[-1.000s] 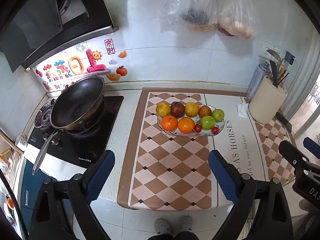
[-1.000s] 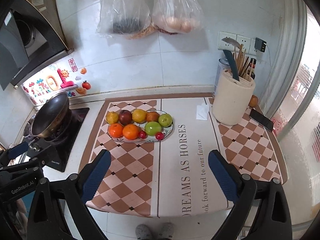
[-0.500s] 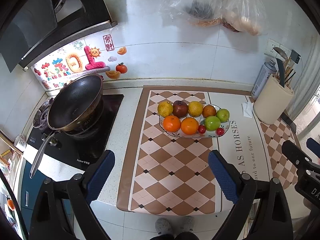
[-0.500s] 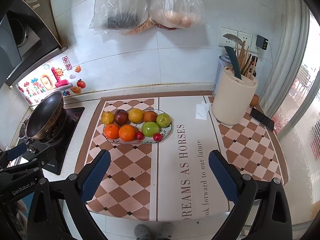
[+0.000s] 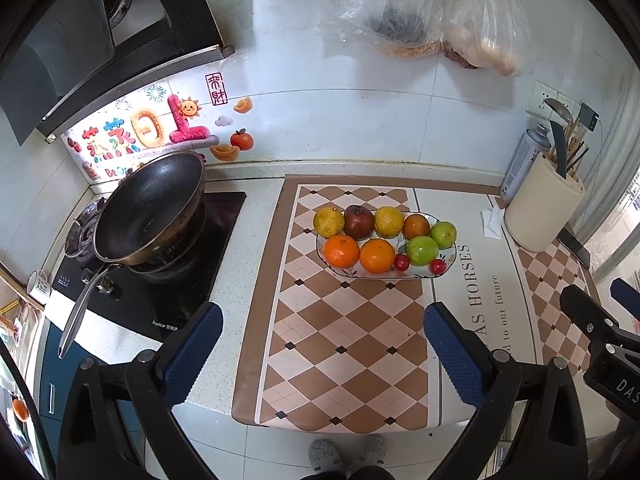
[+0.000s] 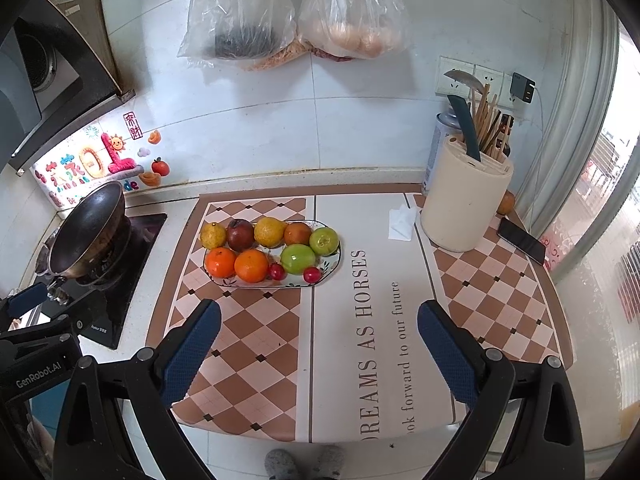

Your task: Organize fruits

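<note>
A patterned oval plate (image 5: 382, 277) sits on the checkered mat and holds two oranges (image 5: 341, 251), two yellow citrus fruits (image 5: 328, 222), a dark red fruit (image 5: 359, 222), two green apples (image 5: 422, 251) and small red fruits (image 5: 401, 262). My left gripper (image 5: 322, 316) hovers short of the plate, above the mat's near half; its jaws are opening and nothing is between them. My right gripper (image 6: 319, 310) hangs open and empty, nearer than the plate (image 6: 272, 285) and a little to its right.
A black wok (image 5: 148, 216) stands on the stove at the left. A cream utensil holder (image 6: 464, 204), a folded tissue (image 6: 402, 222) and a phone (image 6: 522, 240) lie at the right. Plastic bags (image 6: 296, 20) hang on the tiled wall. The counter's front edge is just below the fingers.
Both views have drifted slightly, while the plate and fruit lie as before. Nothing has been taken hold of.
</note>
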### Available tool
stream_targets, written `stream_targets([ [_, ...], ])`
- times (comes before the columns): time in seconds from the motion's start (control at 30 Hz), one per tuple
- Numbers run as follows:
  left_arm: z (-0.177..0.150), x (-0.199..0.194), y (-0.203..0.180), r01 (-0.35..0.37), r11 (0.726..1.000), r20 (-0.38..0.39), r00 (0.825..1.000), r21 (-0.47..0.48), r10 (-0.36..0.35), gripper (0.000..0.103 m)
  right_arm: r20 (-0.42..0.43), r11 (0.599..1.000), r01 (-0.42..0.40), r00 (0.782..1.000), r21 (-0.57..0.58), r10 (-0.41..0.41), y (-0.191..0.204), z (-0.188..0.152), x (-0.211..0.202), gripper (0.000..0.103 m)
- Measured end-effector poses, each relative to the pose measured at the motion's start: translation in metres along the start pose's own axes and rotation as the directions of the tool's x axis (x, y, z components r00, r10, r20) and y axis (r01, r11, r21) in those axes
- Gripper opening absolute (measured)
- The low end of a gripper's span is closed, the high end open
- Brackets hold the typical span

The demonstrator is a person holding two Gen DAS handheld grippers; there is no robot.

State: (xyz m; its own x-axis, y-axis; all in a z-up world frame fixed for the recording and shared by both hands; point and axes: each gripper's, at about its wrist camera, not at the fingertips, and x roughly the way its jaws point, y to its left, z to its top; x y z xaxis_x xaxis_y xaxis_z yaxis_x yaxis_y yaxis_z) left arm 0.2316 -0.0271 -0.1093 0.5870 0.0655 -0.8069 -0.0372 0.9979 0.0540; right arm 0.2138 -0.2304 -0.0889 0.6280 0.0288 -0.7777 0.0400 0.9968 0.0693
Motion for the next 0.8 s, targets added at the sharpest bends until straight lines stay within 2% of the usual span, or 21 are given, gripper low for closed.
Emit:
stream_targets([
  [0.8,0.001,-0.011,-0.002,-0.002,1.000,0.028,1.000,-0.006,0.002,0.103,-0.002,1.000,-0.006,1.000,-0.004,0.006,-0.003,0.001,-0.001,0.101],
])
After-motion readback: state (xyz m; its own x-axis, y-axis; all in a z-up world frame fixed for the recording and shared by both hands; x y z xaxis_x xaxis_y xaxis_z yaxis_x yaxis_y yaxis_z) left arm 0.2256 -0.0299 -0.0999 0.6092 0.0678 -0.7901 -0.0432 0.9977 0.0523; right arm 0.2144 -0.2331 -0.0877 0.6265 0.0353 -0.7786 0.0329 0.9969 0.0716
